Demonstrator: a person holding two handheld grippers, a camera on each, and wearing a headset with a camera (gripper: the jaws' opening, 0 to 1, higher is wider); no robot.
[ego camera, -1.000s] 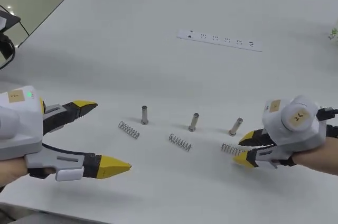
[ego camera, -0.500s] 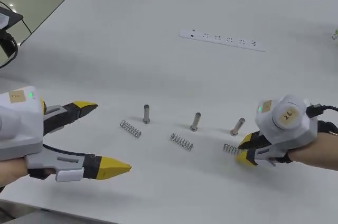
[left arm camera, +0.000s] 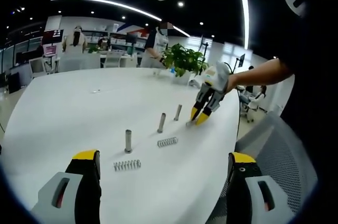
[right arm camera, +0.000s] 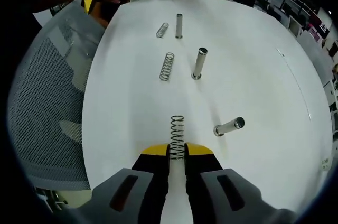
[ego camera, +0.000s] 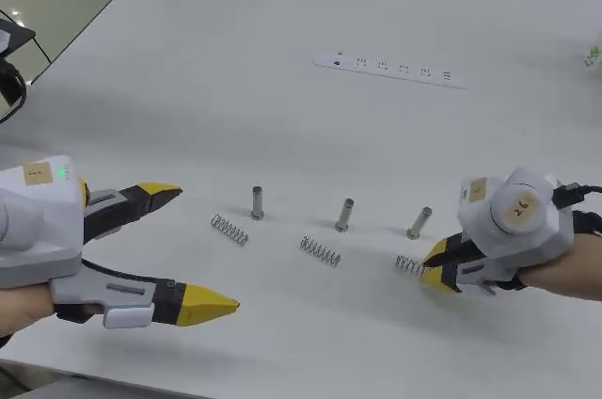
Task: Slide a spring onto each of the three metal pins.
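Observation:
Three short metal pins stand in a row on the white table: left pin, middle pin, right pin. A spring lies in front of each: left spring, middle spring, right spring. My right gripper is shut on the near end of the right spring, which lies flat and points away from the jaws, beside the right pin. My left gripper is held wide open at the lower left, short of the left spring and left pin, with nothing between its fingers.
A white power strip lies further back on the table. A grey mesh chair stands past the table's near edge. A potted plant stands at the table's far end, with people and desks beyond.
The right gripper's jaws have closed from a small gap onto the end of the right spring. The left gripper has stayed open and barely shifted.

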